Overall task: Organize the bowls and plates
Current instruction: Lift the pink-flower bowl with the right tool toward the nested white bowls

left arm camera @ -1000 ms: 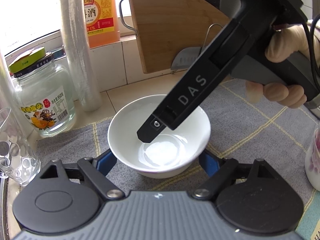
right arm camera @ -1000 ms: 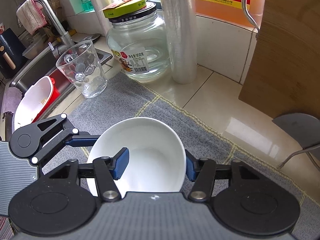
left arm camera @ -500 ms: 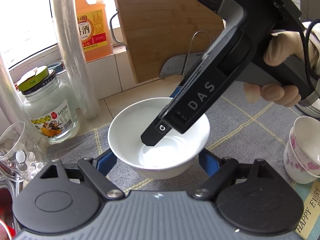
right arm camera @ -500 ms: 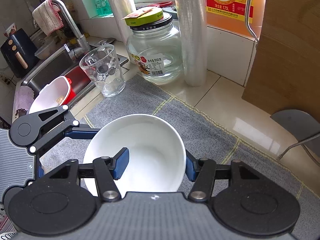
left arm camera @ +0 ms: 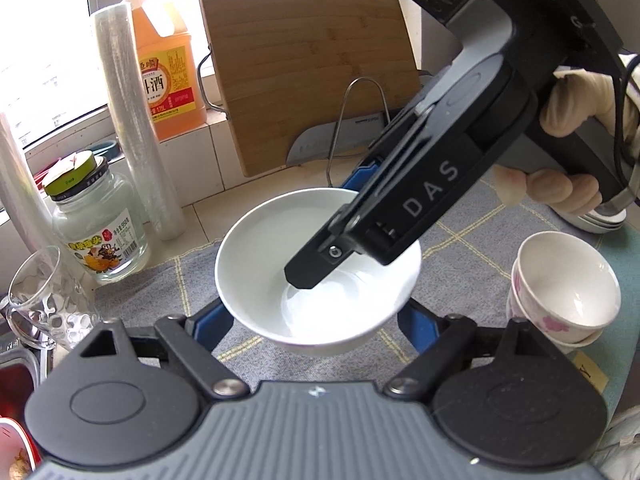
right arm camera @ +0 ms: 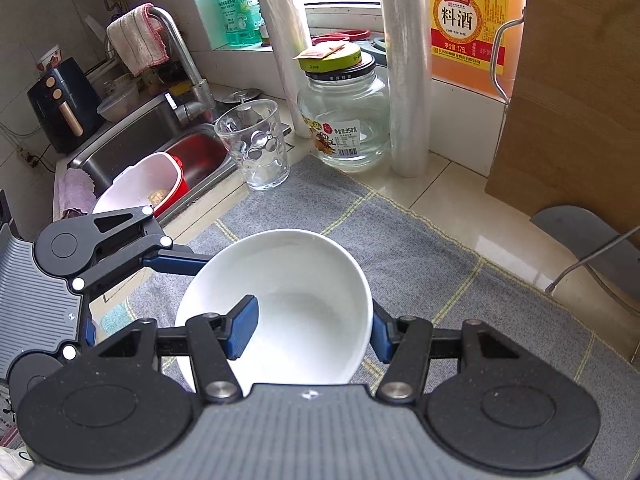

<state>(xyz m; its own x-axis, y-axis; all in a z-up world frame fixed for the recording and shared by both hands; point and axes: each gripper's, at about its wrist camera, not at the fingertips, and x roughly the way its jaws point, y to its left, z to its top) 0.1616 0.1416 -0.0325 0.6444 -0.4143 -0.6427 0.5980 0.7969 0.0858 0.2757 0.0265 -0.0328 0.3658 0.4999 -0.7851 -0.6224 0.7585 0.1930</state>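
We are pinching the wall of the plain white ceramic bowl [right arm camera: 288, 304] with the right gripper [right arm camera: 310, 330], one blue pad inside and one outside the rim at the lower centre of the right wrist frame, because a rim pinch is how two narrow fingers can carry a round bowl. Our left gripper [left arm camera: 316, 328] is standing spread wide, its blue pads flanking the bowl's sides at the centre of the left wrist frame, seemingly to steady it; contact is unclear. The bowl is hanging above the grey checked cloth mat [left arm camera: 472, 240], and at the right edge the stacked white cups with pink flowers [left arm camera: 560, 288] are probably where it belongs.
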